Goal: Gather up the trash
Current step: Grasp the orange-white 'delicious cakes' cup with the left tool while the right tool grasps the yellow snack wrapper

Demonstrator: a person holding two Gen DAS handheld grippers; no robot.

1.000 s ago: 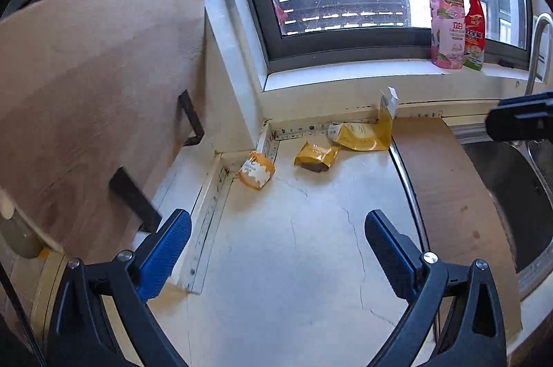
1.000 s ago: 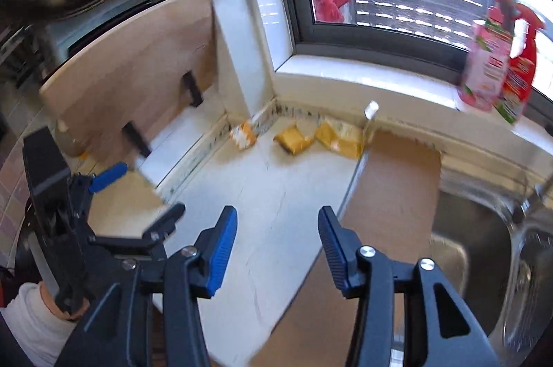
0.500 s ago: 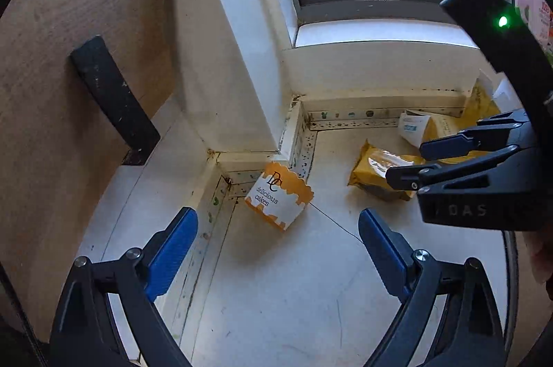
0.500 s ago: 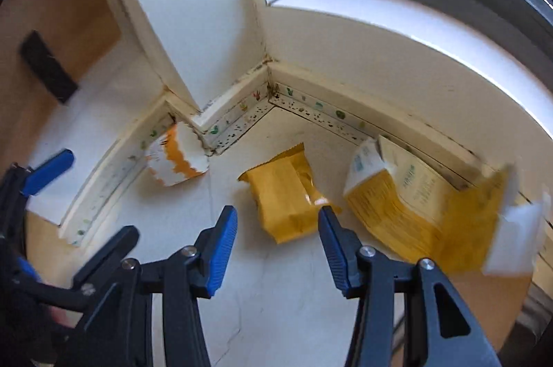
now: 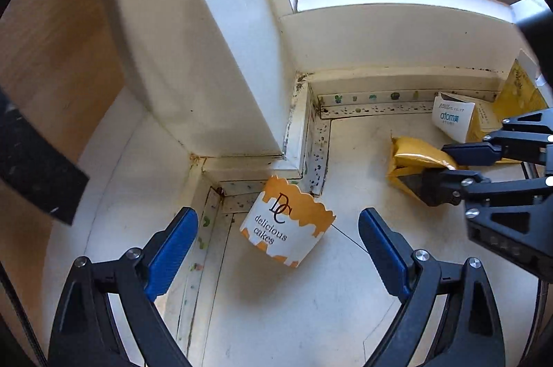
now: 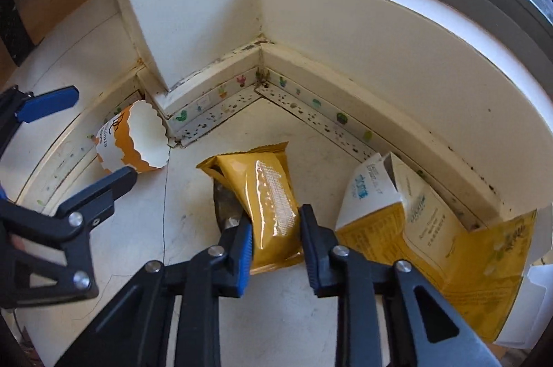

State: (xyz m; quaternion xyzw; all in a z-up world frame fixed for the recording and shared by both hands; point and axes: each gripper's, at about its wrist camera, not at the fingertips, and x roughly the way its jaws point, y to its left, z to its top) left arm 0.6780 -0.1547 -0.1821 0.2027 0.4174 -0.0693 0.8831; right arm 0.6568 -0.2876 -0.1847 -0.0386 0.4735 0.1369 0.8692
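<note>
Right gripper (image 6: 274, 241): jaws closing around the yellow snack wrapper (image 6: 266, 194), which lies on the white counter (image 6: 193, 211) between the fingers. Blue pad on one side and black finger on the other sit right at the wrapper's edges; can't tell if they press it yet. The wrapper's far end points away from the gripper toward the wall corner. The flattened yellow-and-white carton (image 6: 425, 222) lies just right of the right gripper, against the wall.

Left gripper (image 5: 278, 244): jaws spread wide, holding nothing, nothing touched. The paper cake cup (image 5: 287, 227), orange-and-white, printed "delicious cakes", lies on its side just ahead of the blue pads, roughly centred between them, at the base of the white wall corner.
</note>
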